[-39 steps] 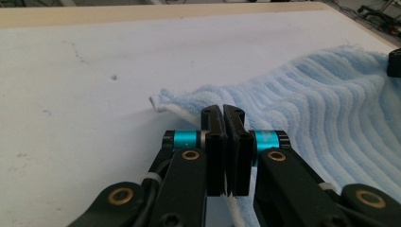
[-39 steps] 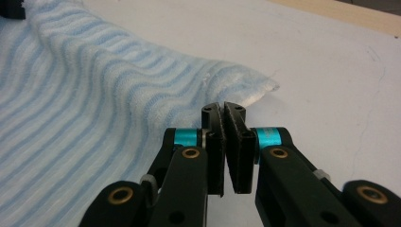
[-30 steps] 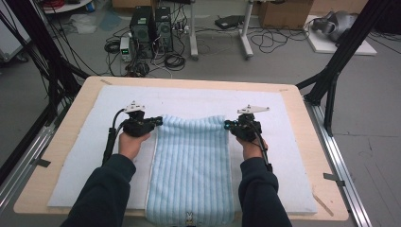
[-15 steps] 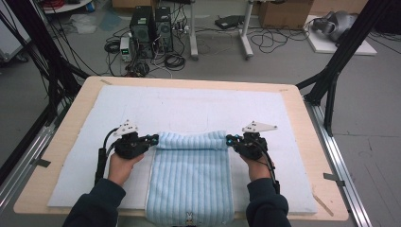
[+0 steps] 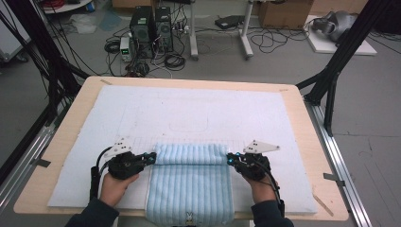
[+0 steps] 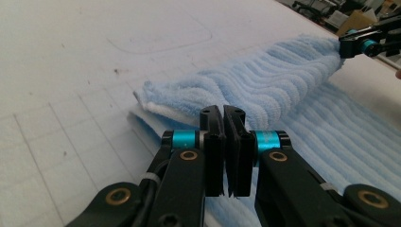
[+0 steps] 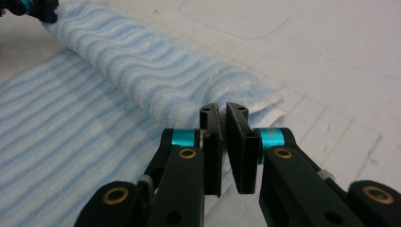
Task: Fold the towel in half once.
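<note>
I have my left gripper (image 5: 150,158) and right gripper (image 5: 230,160) each clamped on the towel (image 5: 189,189), far edge half folded toward me.

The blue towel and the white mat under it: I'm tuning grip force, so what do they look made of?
The blue towel looks like soft ribbed terry cloth, probably cotton: fuzzy pile in raised light and darker blue stripes, bunching into a limp fold. The white mat looks like matte foam or felt, though that is uncertain: flat, dull, faintly gridded, lightly smudged.
</note>
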`<action>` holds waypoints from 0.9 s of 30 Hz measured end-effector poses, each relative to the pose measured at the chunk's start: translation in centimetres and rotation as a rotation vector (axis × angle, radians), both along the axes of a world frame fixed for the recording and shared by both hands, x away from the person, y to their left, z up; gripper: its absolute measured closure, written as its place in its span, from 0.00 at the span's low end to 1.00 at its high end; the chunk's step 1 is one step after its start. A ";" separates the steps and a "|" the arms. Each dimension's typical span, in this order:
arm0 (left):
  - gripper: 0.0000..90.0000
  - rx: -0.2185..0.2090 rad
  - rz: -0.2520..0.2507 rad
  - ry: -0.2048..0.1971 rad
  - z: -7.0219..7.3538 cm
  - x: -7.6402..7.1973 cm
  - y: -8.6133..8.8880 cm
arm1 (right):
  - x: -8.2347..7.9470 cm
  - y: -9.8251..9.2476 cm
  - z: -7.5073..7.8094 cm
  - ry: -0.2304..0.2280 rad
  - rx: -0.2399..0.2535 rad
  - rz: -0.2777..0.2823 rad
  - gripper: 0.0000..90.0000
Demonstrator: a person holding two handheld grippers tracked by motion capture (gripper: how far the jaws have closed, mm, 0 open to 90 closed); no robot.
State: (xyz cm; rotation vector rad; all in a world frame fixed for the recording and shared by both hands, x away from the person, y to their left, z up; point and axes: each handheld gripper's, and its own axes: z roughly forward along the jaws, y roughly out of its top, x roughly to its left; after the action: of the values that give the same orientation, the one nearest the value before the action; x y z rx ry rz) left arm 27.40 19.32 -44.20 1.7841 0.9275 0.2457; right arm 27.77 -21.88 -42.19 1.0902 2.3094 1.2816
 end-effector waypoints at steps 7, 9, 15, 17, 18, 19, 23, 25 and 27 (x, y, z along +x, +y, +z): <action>0.80 0.004 0.041 -0.009 -0.8 -0.6 0.0 | -0.8 -0.1 -1.2 0.036 0.009 -0.023 0.78; 0.57 0.005 0.057 -0.010 -0.6 -0.4 0.2 | -0.9 0.0 -0.9 0.025 0.016 -0.031 0.69; 0.42 -0.048 0.100 -0.015 0.7 1.6 1.4 | -0.2 0.0 0.6 -0.006 0.039 -0.091 0.44; 0.42 -0.067 0.096 -0.008 1.2 2.5 1.6 | 0.2 0.0 1.0 -0.009 0.041 -0.101 0.39; 0.42 -0.070 0.098 -0.003 1.4 3.0 1.6 | 0.5 0.0 1.2 -0.008 0.043 -0.105 0.39; 0.41 -0.059 0.098 -0.002 1.6 3.4 1.5 | 0.7 0.1 1.3 -0.008 0.047 -0.104 0.39; 0.42 -0.050 0.088 0.023 1.6 5.1 0.9 | 1.4 0.4 1.8 -0.008 0.038 -0.114 0.39; 0.45 -0.034 0.060 0.034 1.4 5.8 0.5 | 1.7 0.5 2.0 -0.007 0.042 -0.121 0.39; 0.51 -0.018 0.059 0.053 0.9 6.3 0.2 | 1.9 0.6 2.0 -0.006 0.045 -0.120 0.39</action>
State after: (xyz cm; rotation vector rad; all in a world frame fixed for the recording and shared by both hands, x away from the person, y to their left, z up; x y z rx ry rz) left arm 33.68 19.52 -43.25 1.7556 1.0185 0.2277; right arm 29.63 -21.27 -40.16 1.2180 2.1840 1.2952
